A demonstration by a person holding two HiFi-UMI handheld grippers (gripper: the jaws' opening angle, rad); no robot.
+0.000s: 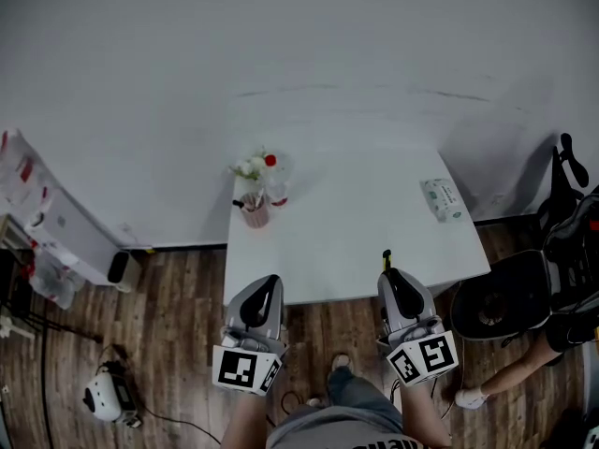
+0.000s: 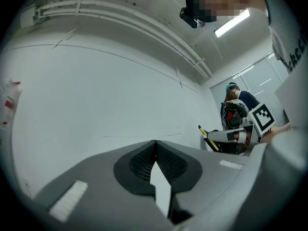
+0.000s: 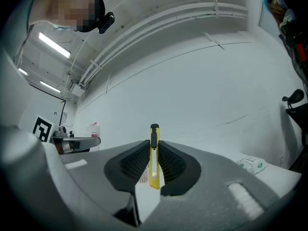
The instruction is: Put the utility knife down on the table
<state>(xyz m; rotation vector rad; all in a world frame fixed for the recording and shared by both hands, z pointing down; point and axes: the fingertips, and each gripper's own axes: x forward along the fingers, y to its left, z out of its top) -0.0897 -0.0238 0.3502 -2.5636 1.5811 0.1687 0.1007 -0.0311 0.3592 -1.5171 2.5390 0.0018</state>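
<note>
right gripper point(image 1: 391, 277) clamps the yellow utility knife point(image 3: 154, 158) between its pads, tip pointing away, at the near edge of the white table point(image 1: 346, 251). left gripper point(image 2: 155, 148) has its jaws pressed together on nothing. the knife is best carried forward over bare tabletop, clear of the tissue pack point(image 1: 442, 199), then tilted flat and lowered until it touches before the jaws part.

A white table point(image 1: 356, 241) stands against a grey wall point(image 1: 281, 54) on a wood floor point(image 1: 178, 288). A black chair point(image 1: 510, 293) sits beside it; a strip light point(image 2: 232, 23) glows overhead.
</note>
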